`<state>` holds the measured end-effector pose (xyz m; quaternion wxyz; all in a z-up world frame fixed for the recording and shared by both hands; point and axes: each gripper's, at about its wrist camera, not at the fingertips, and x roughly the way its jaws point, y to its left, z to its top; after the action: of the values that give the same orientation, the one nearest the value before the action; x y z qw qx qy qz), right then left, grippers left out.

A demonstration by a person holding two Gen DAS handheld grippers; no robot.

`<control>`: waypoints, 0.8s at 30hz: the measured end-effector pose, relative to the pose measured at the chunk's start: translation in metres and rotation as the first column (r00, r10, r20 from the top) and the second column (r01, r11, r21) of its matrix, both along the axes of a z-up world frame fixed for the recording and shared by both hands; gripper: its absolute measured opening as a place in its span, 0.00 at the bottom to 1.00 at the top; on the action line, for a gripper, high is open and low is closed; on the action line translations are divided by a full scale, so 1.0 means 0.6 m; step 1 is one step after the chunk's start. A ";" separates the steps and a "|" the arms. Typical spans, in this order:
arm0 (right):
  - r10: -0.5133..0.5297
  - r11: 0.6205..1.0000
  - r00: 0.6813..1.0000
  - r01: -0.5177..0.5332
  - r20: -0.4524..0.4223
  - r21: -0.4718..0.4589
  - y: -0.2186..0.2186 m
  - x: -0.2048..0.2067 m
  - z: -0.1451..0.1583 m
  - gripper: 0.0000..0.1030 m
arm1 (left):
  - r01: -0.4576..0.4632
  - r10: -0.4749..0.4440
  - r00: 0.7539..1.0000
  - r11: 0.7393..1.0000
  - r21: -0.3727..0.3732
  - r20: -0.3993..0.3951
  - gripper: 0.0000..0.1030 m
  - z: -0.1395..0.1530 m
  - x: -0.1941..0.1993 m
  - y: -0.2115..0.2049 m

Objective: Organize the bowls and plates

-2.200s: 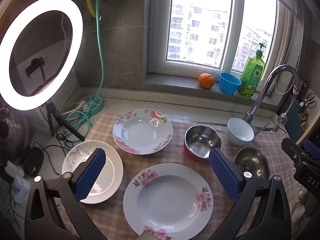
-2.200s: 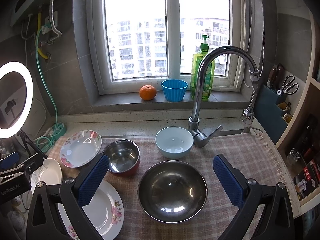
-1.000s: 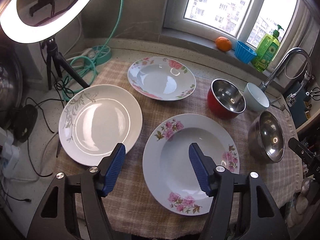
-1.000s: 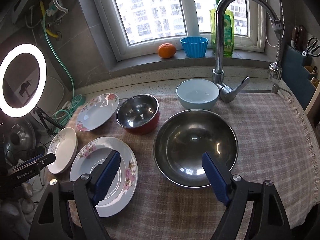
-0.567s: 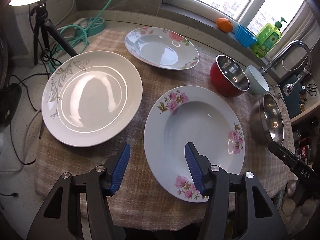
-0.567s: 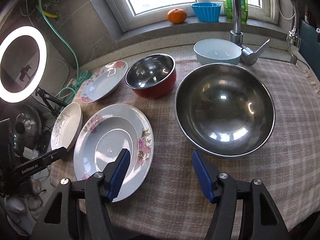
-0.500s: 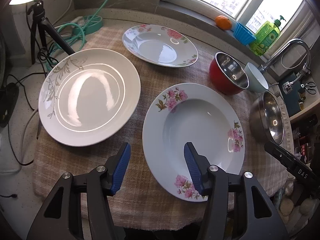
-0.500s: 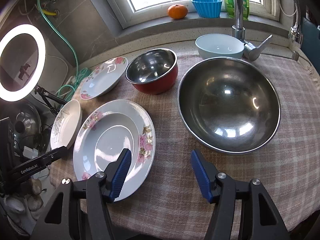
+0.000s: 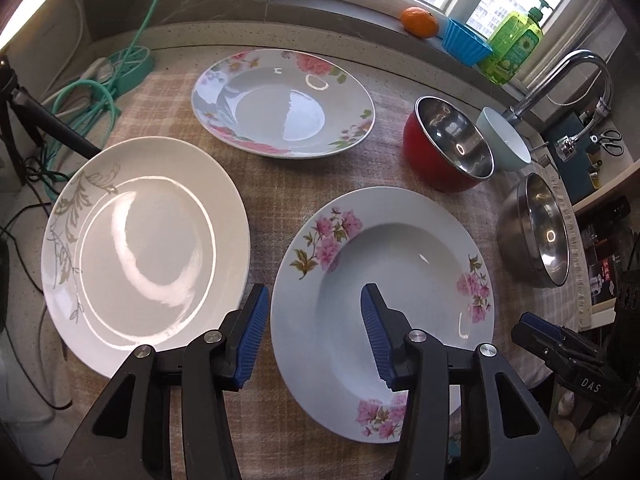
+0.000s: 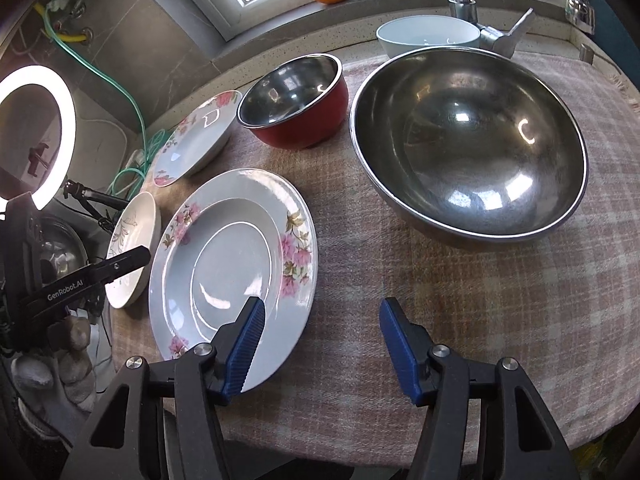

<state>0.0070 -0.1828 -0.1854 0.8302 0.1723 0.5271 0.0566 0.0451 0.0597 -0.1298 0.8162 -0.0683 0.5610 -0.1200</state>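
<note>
A pink-flowered deep plate (image 9: 400,264) lies near the cloth's front edge; it also shows in the right wrist view (image 10: 228,264). My left gripper (image 9: 312,300) is open and empty, its jaws straddling that plate's left rim from above. A plain white plate (image 9: 144,248) lies to its left, a second flowered plate (image 9: 280,100) behind. A red bowl (image 9: 448,148), a pale blue bowl (image 9: 508,144) and a large steel bowl (image 10: 468,140) stand to the right. My right gripper (image 10: 322,312) is open and empty over the cloth, between the flowered plate and the steel bowl.
A checked cloth (image 10: 480,300) covers the counter. A faucet (image 9: 560,80) stands at the back right. An orange (image 9: 418,20), a blue cup (image 9: 464,40) and a green soap bottle (image 9: 516,40) sit on the sill. A ring light (image 10: 36,136), tripod and cables are at the left.
Both grippers have tilted down and come closer to the dishes. Both have narrowed their opening compared with the earliest frames but stay open. No dish has moved.
</note>
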 end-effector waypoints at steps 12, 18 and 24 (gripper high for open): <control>-0.069 0.993 0.997 0.073 -0.047 0.091 -0.005 0.001 -0.023 0.50 | 0.123 -0.121 0.991 0.992 0.024 -0.051 0.43 -0.015 0.053 -0.022; -0.097 0.985 0.993 0.106 -0.071 0.134 -0.009 0.000 -0.034 0.45 | 0.168 -0.164 0.982 0.985 0.038 -0.091 0.37 -0.029 0.082 -0.023; -0.113 0.980 0.990 0.125 -0.083 0.156 -0.008 -0.009 -0.041 0.42 | 0.222 -0.215 0.969 0.974 0.044 -0.125 0.34 -0.042 0.088 -0.035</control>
<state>0.0019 -0.1874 -0.2100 0.7955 0.2719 0.5398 0.0429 0.0978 0.0388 -0.1552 0.7647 0.0104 0.6161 -0.1886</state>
